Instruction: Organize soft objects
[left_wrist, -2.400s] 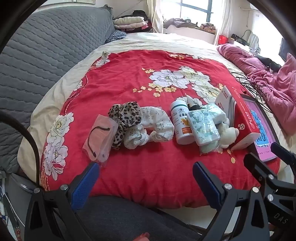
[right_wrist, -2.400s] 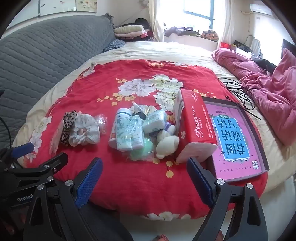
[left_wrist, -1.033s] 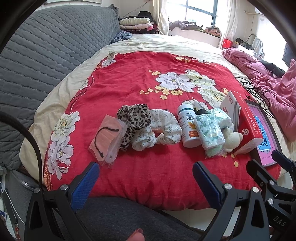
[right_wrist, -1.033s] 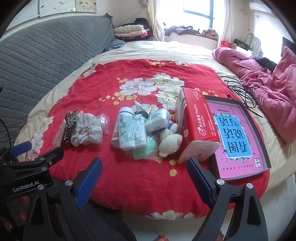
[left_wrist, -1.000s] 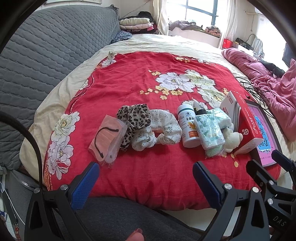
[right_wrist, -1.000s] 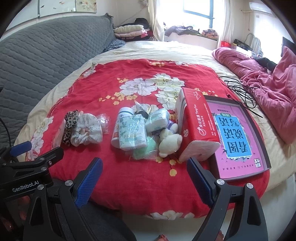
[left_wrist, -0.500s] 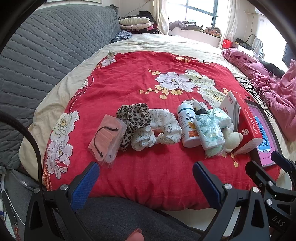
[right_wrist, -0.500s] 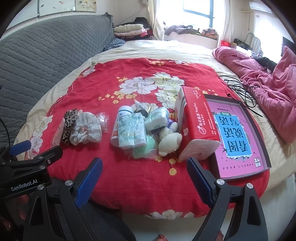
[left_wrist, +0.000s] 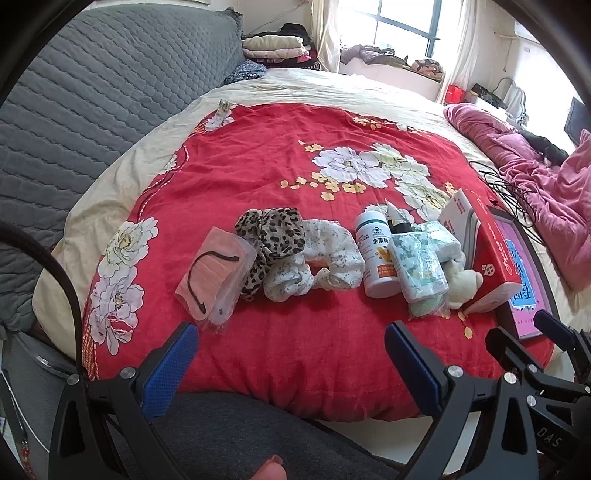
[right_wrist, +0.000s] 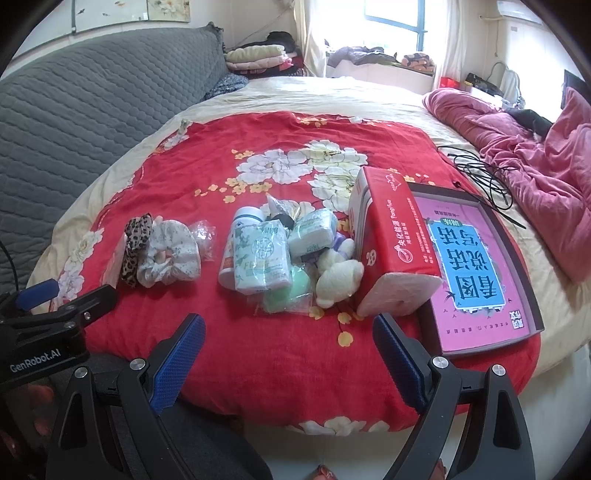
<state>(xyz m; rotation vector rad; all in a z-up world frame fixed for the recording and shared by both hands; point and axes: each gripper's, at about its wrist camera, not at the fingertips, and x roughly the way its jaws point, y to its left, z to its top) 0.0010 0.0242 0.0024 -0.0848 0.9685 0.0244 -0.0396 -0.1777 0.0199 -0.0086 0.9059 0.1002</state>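
— Nearest the lens? Left gripper (left_wrist: 291, 354) and right gripper (right_wrist: 288, 347), both spread wide, holding nothing.
— Beyond them? Leopard scrunchie (left_wrist: 271, 240) touching white scrunchie (left_wrist: 317, 264), mid-row on the red blanket (left_wrist: 258, 177).

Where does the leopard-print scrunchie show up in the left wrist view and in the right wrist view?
Left wrist: leopard-print scrunchie left of centre, between the pink pouch and the white floral scrunchie.
Right wrist: far left, seen edge-on.
Shared landmark: the white bottle beyond the floral scrunchie.
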